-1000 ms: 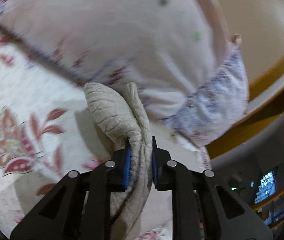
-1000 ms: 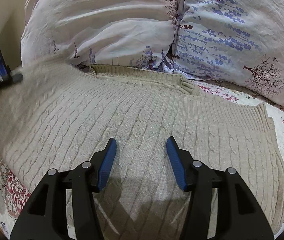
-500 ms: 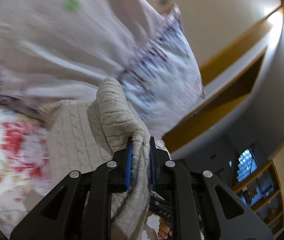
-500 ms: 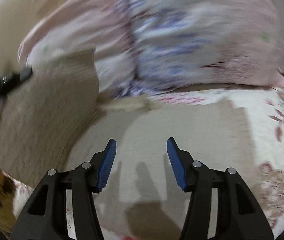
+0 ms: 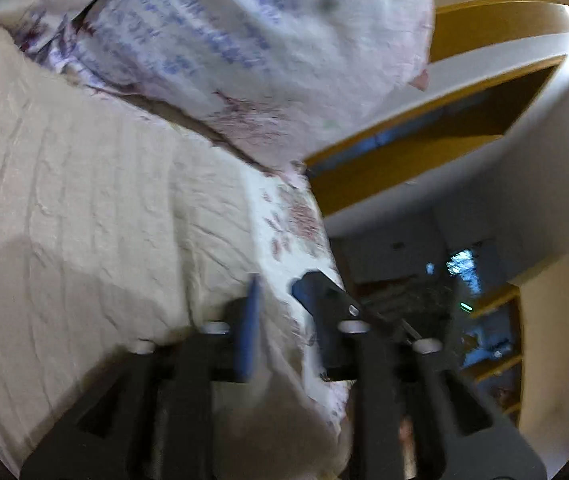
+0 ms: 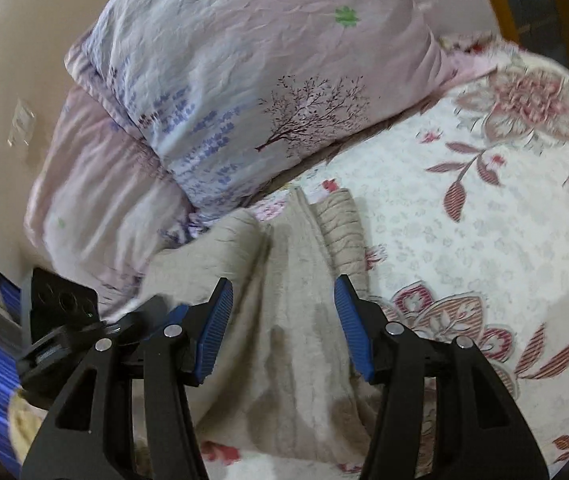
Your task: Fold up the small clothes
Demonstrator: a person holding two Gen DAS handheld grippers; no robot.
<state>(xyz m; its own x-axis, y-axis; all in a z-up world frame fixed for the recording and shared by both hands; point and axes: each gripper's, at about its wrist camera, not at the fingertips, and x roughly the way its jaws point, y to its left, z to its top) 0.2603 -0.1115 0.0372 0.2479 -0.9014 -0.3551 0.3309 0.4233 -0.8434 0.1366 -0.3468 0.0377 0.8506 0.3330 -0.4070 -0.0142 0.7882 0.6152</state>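
A beige cable-knit sweater lies spread on the floral bedspread and fills the left of the left wrist view. My left gripper hovers at the sweater's right edge. Its jaws are opening and the blue pads stand apart, pressing on nothing. A blurred beige fold sits low between the fingers. In the right wrist view the sweater lies folded into a narrow strip with its ribbed hem on top. My right gripper hangs open just above that strip, empty.
Two lilac printed pillows lean against the wall behind the sweater. The left tool's black body shows at the lower left of the right wrist view. The bed ends at a yellow wooden ledge, with shelves in the dark room beyond.
The left gripper carried a sweater fold across to the right, then parted its jaws and let it go. The right gripper swung right and rolled, staying open above the folded sweater.
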